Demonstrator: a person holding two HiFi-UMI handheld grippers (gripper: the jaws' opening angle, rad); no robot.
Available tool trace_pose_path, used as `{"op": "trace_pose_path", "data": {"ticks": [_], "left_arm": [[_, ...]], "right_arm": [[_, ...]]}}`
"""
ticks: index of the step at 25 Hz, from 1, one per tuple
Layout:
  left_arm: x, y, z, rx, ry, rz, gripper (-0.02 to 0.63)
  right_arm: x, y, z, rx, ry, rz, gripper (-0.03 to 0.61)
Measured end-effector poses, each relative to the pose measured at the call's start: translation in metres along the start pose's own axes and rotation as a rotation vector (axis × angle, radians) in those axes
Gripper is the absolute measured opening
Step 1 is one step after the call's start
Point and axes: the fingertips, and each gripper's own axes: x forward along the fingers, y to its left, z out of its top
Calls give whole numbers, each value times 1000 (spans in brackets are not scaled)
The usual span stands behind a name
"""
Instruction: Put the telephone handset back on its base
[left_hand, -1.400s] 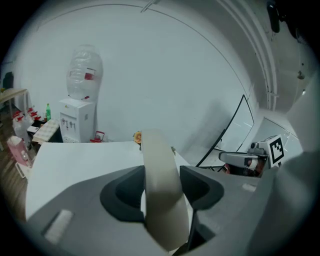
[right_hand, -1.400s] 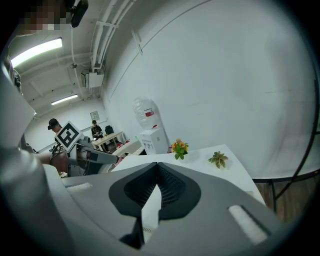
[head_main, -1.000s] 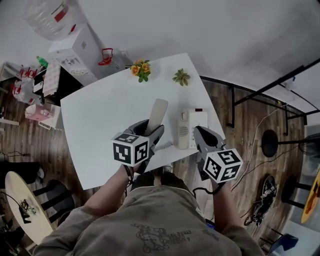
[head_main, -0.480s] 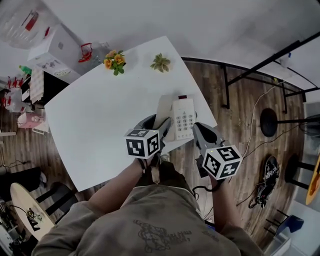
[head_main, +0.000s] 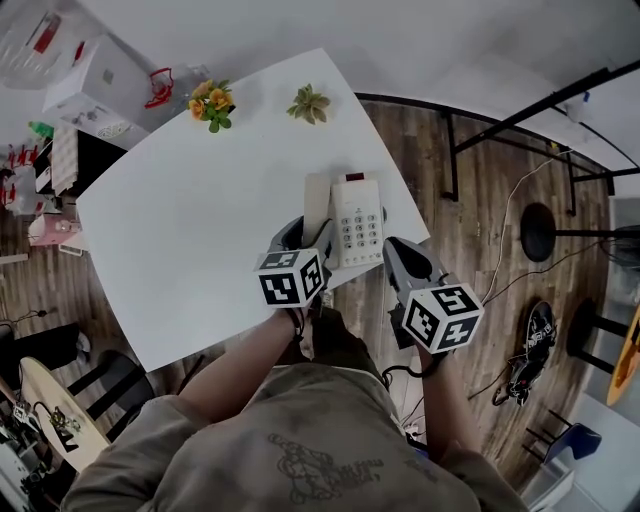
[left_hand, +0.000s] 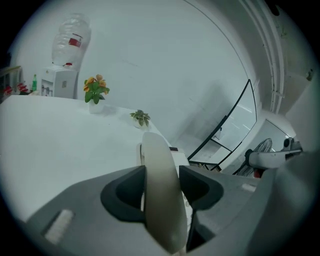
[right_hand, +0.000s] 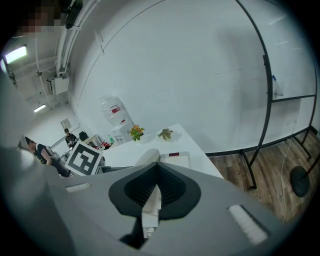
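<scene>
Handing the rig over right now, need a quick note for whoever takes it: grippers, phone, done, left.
Left gripper: shut on the handset.
Right gripper: shut, empty, near the base's right front corner at the table edge.
Handset: lined up along the base's left side, over the cradle. I cannot tell whether it is fully seated.
Done: handset brought to the base.
Left: press it home if it is not down, open the left gripper, back off.
</scene>
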Motion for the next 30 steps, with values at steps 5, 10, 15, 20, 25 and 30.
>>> {"op": "trace_pose_path", "data": {"ticks": [5,10,15,20,25,30], "left_arm": [[13,3,-20,-50,39,27,218],[18,-3,-34,-101,73,18,218],[20,1,-38,-137,64,35,221],[20,3,-38,-98,76,84,222],[21,0,-39,-35,100,118,227],[18,3,-35,-54,108,108,249]], "right_arm": [[3,-5,-11,10,18,6,28],[6,-8,-20,16,37,16,28],[11,-7,-23,16,39,26,28],[14,-3,-27,14,47,37,28],[12,3,-29,14,46,45,28],[11,5,-27,-82,51,13,28]]}}
